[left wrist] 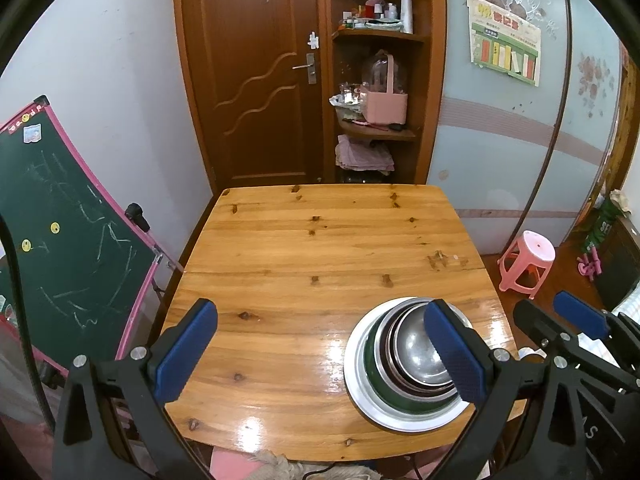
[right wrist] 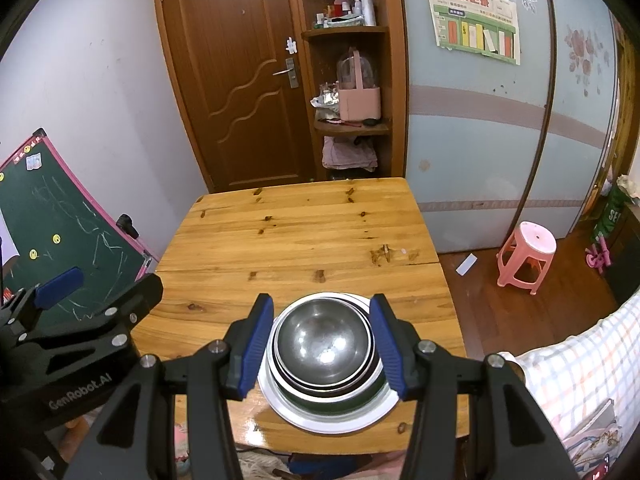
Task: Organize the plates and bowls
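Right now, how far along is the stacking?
Looks done: the steel bowls sit nested on the white plate, and nothing else shows on the table. In hand: nothing; the right gripper brackets the stack, the left gripper open. Left: nothing visible.

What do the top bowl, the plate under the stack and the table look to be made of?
Top bowl: likely stainless steel, polished; it mirrors the lamps as bright spots.
Plate: pale with a smooth sheen; metal or enamel, I cannot tell which.
Table: wood, glossy varnish; knots, grain and plank seams show.

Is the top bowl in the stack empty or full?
Empty: the top bowl shows bare shiny metal inside, nested upright in the stack on the plate.
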Action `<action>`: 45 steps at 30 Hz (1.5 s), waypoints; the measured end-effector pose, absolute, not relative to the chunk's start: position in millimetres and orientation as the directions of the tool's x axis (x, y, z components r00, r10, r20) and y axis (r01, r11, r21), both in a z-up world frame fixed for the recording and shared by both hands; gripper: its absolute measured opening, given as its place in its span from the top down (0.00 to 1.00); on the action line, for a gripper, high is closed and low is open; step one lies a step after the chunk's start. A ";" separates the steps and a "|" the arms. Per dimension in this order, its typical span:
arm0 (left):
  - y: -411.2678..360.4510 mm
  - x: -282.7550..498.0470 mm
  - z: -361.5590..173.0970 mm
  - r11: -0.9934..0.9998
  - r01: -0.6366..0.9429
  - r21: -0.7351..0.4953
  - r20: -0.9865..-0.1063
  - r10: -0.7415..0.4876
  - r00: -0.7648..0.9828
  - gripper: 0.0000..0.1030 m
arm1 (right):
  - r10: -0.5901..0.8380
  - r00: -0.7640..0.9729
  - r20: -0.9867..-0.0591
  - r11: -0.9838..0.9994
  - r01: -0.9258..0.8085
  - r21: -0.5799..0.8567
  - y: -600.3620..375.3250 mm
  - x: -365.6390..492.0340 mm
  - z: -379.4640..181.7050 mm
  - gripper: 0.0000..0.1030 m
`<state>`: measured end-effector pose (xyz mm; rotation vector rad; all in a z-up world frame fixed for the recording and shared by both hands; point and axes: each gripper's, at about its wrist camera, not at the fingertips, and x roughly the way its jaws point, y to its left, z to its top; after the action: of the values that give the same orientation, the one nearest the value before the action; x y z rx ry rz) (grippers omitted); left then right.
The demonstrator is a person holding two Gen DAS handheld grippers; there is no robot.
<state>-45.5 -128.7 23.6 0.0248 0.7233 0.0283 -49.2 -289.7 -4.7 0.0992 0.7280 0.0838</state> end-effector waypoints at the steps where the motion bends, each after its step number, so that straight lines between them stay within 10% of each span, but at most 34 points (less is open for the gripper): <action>1: -128.6 -45.0 23.0 0.999 -0.019 0.032 -0.664 0.036 0.747 0.01 | 0.109 0.745 -0.658 0.992 -0.041 0.117 -288.9 -49.7 -4.1 0.51; 45: -123.7 -45.4 23.5 0.999 -0.033 0.036 -0.686 0.048 0.726 0.01 | 0.102 0.745 -0.659 0.993 -0.039 0.110 -286.0 -48.3 4.2 0.51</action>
<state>-45.4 -123.7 23.5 0.0214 0.7563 0.0449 -48.3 -286.0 4.2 0.0915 0.7257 0.0771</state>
